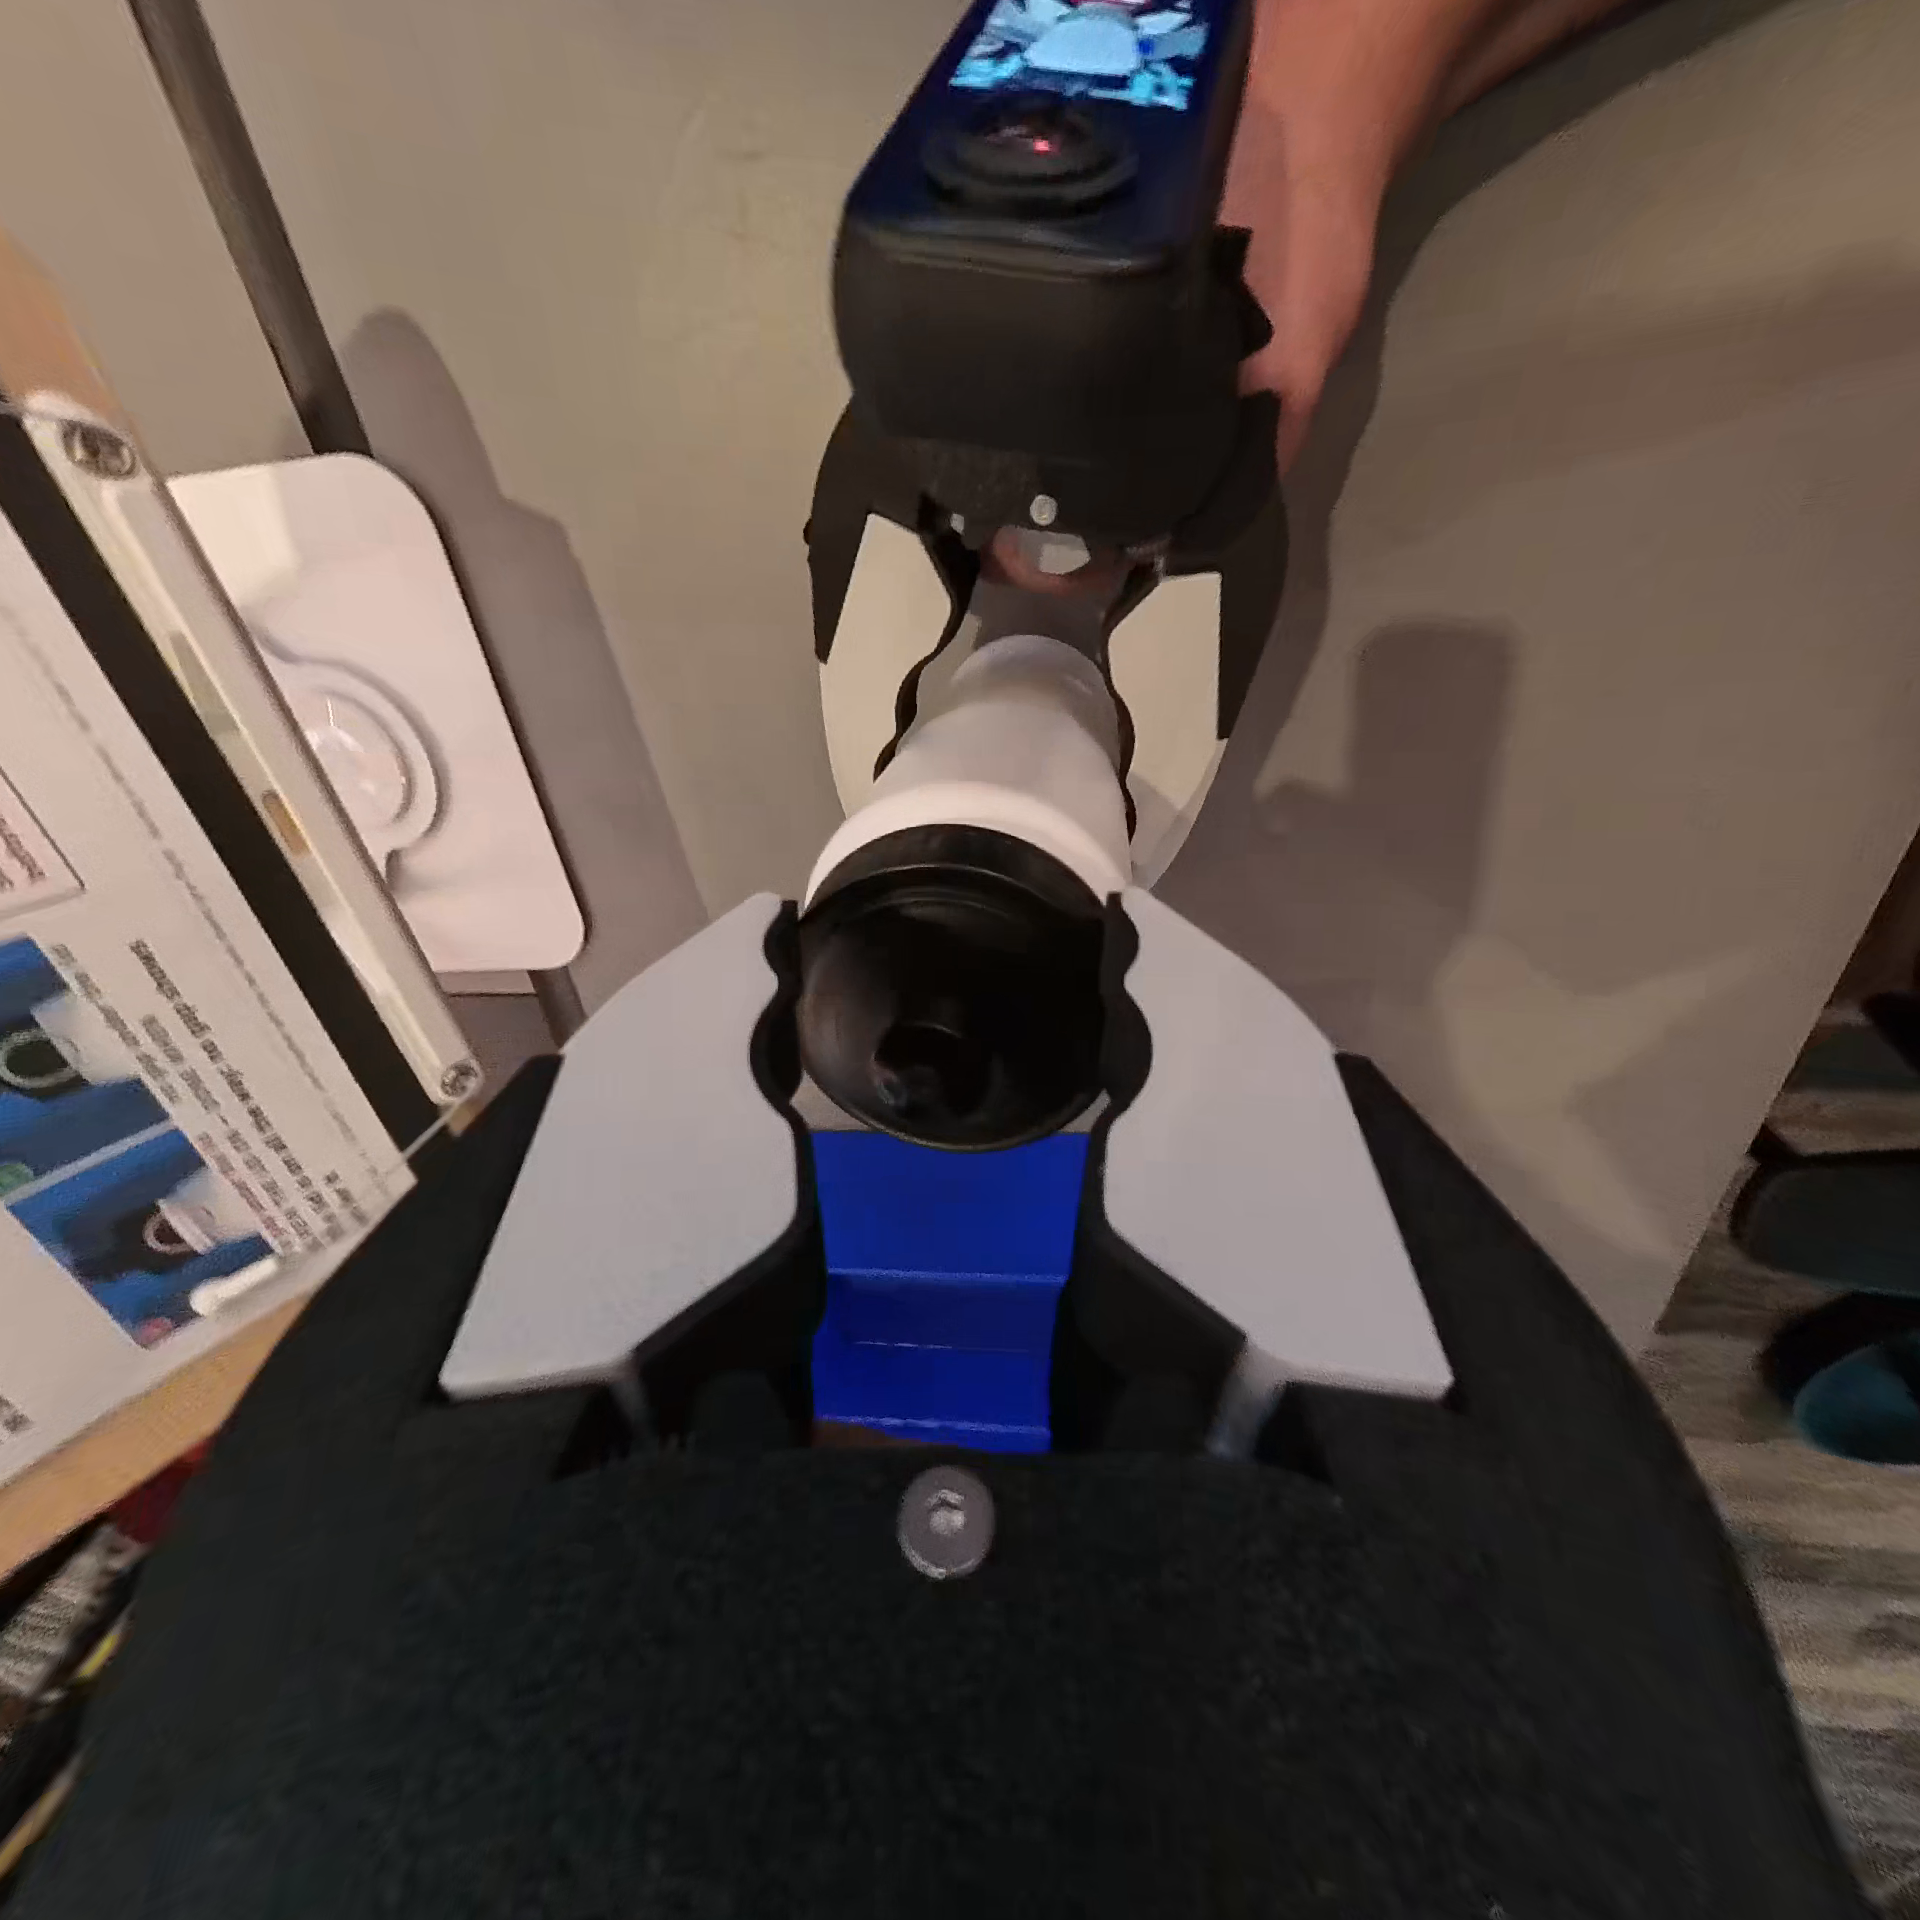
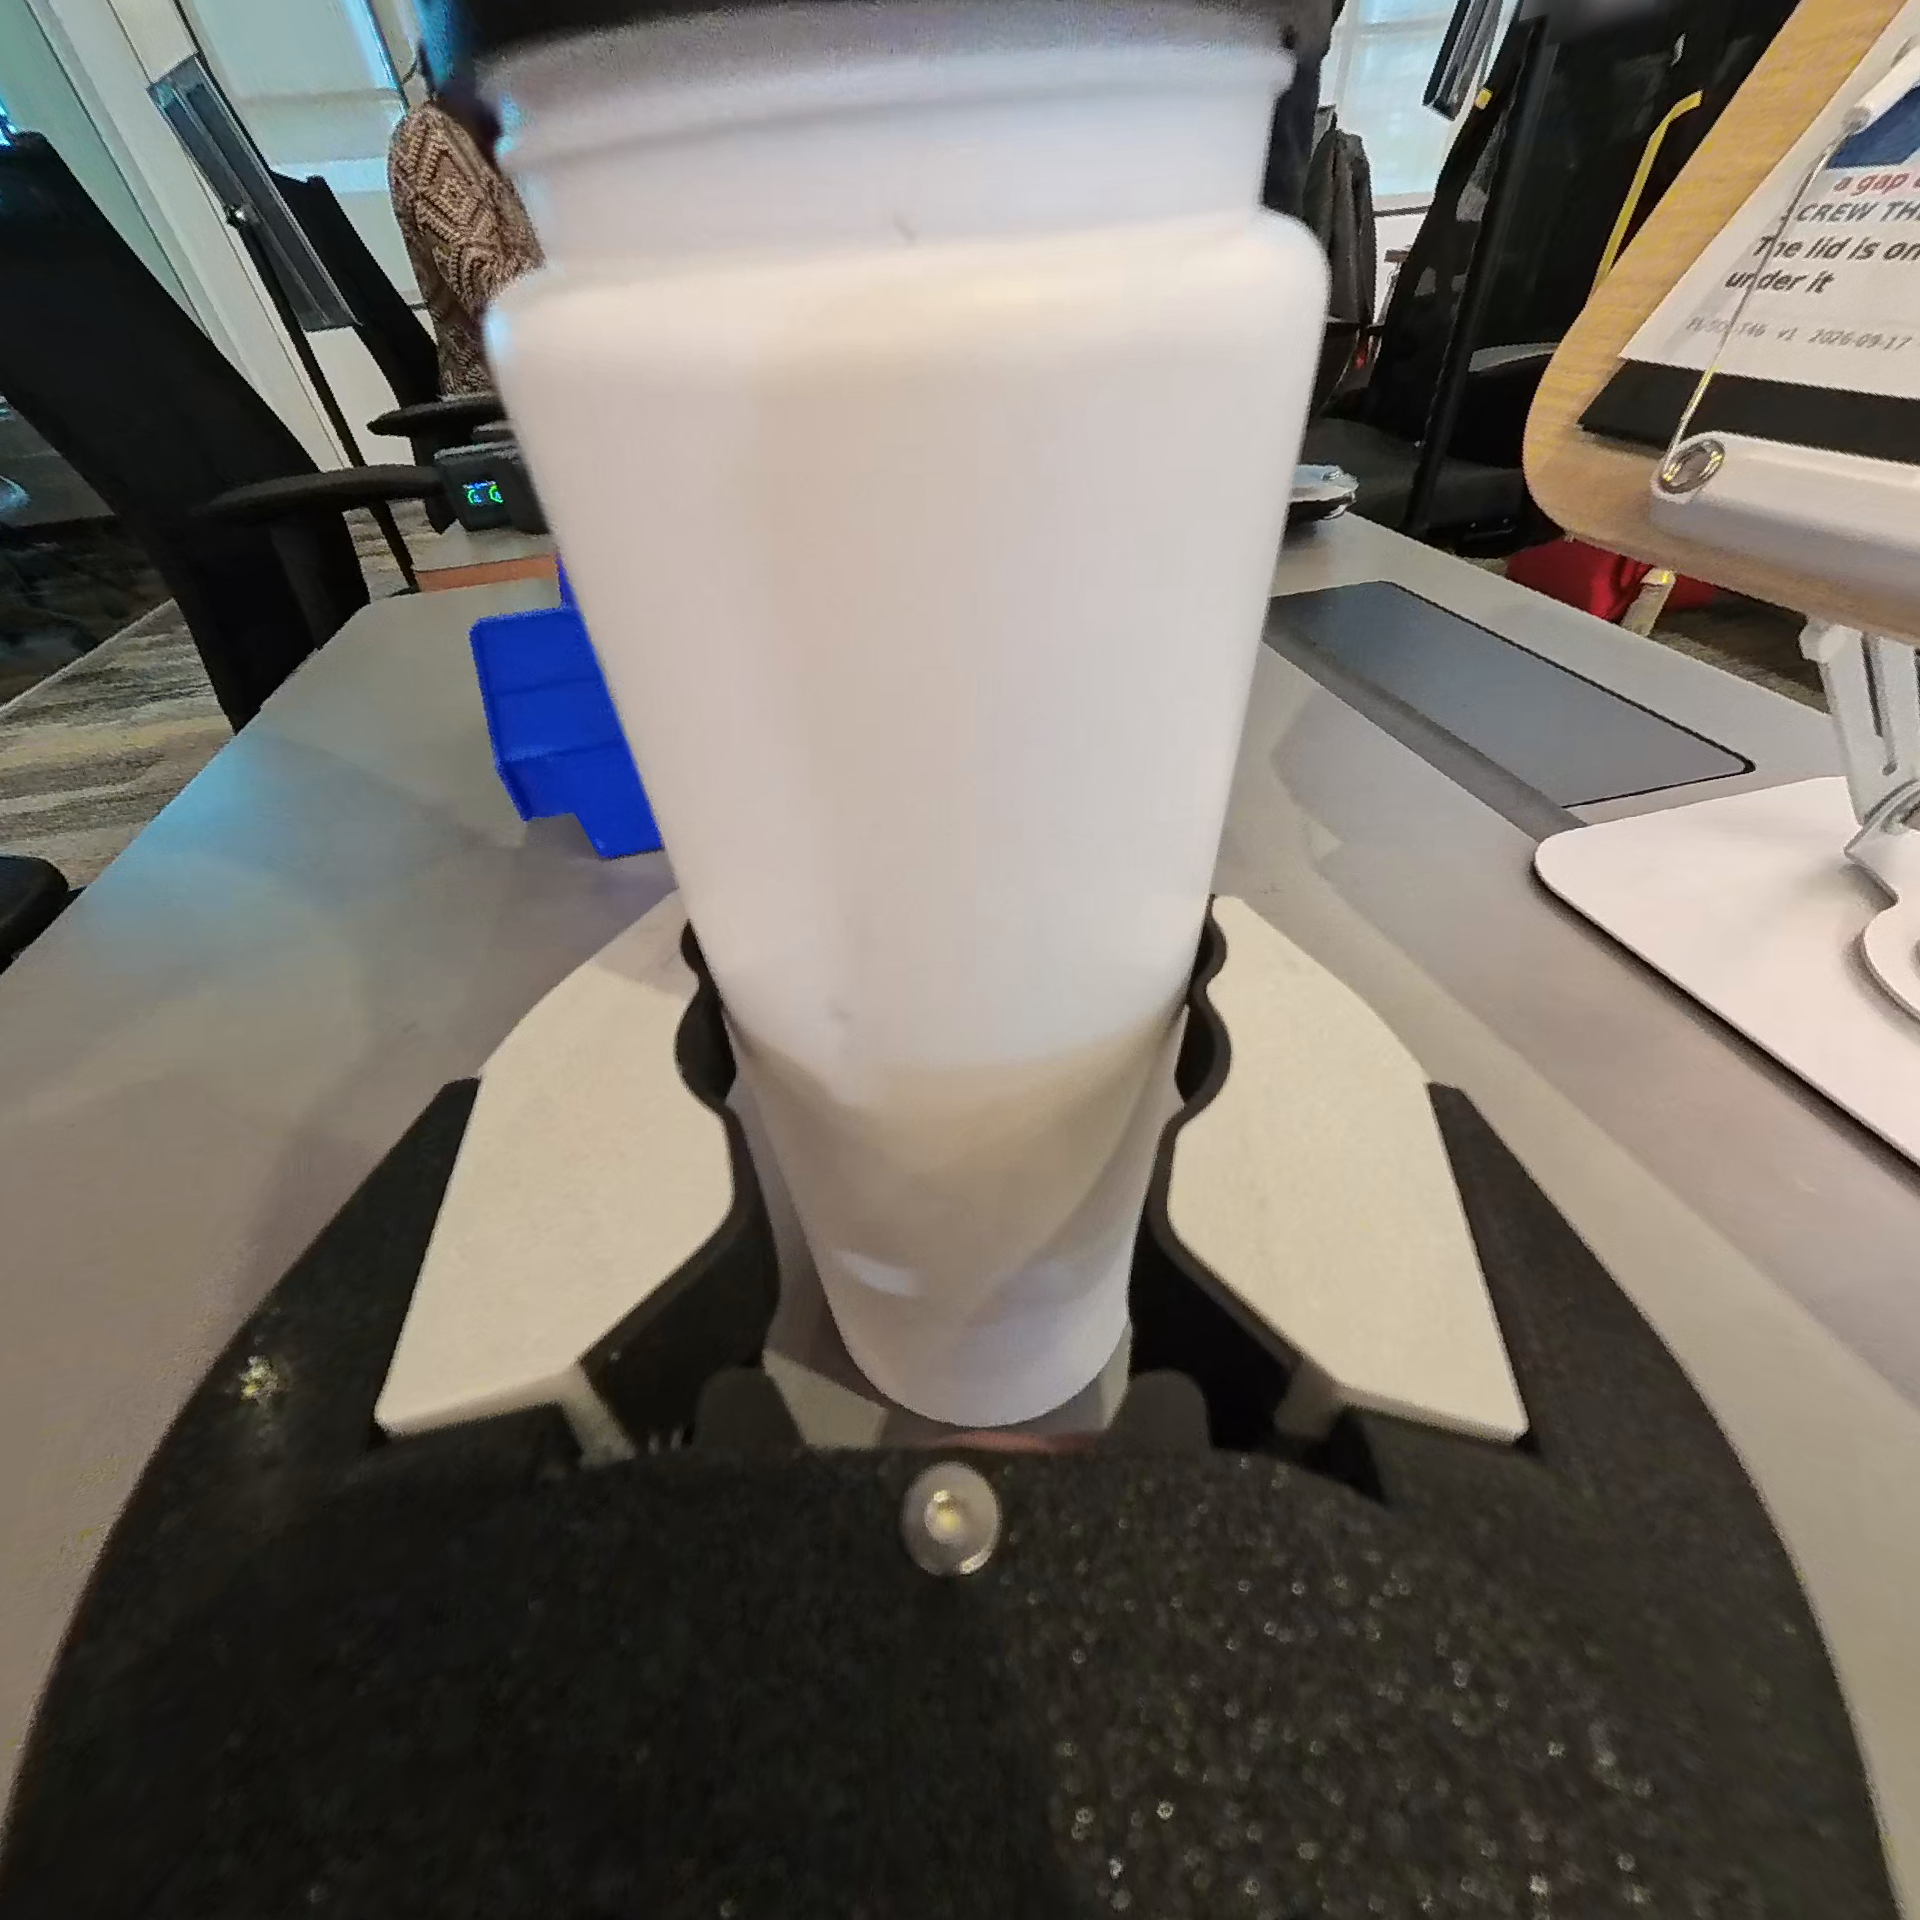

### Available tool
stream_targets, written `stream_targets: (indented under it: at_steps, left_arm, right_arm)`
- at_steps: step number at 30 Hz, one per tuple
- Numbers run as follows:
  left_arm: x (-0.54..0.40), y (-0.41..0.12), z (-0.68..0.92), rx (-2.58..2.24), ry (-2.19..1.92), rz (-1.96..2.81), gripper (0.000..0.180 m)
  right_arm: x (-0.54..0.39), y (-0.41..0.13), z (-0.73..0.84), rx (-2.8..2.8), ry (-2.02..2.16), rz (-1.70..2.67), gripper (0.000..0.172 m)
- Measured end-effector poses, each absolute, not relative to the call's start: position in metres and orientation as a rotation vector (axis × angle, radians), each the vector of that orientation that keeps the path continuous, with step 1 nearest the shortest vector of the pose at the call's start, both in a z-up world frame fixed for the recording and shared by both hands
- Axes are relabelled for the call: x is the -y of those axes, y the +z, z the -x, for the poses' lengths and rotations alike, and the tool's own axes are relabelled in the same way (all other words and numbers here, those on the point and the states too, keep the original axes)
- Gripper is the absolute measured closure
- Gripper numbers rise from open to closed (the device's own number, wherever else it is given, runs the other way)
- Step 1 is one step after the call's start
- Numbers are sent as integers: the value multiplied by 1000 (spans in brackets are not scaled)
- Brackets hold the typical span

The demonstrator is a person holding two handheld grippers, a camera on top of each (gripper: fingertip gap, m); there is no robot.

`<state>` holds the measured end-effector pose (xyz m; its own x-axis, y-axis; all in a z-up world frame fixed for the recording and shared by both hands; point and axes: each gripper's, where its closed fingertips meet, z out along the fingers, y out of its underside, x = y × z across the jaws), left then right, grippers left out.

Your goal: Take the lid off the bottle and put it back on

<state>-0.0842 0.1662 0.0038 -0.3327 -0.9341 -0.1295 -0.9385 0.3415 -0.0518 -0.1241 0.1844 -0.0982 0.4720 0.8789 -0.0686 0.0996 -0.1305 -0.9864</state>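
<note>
Landmark: the white bottle point(image 2: 914, 644), being held up off the grey table point(image 2: 260, 935) between the two grippers.
Left of the bottle, left wrist view: a framed printed sheet point(image 1: 135, 1039) is leaning on a wooden board, and a white stand base point(image 1: 416, 707) is sitting behind it against the pale wall.
Left of the bottle, right wrist view: a blue bin point(image 2: 561, 727) is sitting on the table, partly hidden behind the bottle's body.
Lid: the black lid point(image 1: 951, 1023) is sitting on the bottle's top end, not yet off.
Left gripper point(image 1: 951, 997): its dark pads are pressing on both sides of the black lid, so it is clamping the lid.
Right gripper point(image 2: 951, 1039): its pads are pressing on the lower body of the white bottle, so it is gripping the bottle; in the left wrist view it is showing beyond the bottle point(image 1: 997, 727), with a person's hand point(image 1: 1309, 291) around its handle.
Right of the bottle, right wrist view: a white stand point(image 2: 1714, 894) is carrying a wooden board with a printed card.
</note>
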Motion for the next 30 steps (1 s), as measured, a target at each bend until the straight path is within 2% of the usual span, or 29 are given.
stream_targets:
  at_steps: [4,8,9,11,15,19,21,24,30]
  left_arm:
    - [-171,3,77,-2230,59,2005,126]
    - [-171,3,73,-2097,37,2128,136]
    - [-171,4,74,-2113,43,2108,130]
    - [-168,6,77,-2200,53,2012,101]
    - [-170,15,85,-2423,170,1529,84]
    - [-169,4,100,-2546,156,1428,99]
    - [-172,1,101,-2559,115,1432,100]
    - [-174,1,101,-2582,51,1438,113]
    - [-174,2,103,-2474,-40,1826,114]
  right_arm:
    - [-184,-98,123,879,846,1572,87]
    - [-183,-98,123,890,845,1567,87]
    - [-184,-98,124,887,842,1572,87]
    - [-184,-98,124,885,845,1570,87]
    - [-184,-98,124,886,846,1569,86]
    - [-183,-98,123,889,847,1569,86]
    - [-184,-98,124,888,848,1568,86]
    - [-184,-98,123,883,853,1568,86]
    - [-184,-98,124,880,852,1570,86]
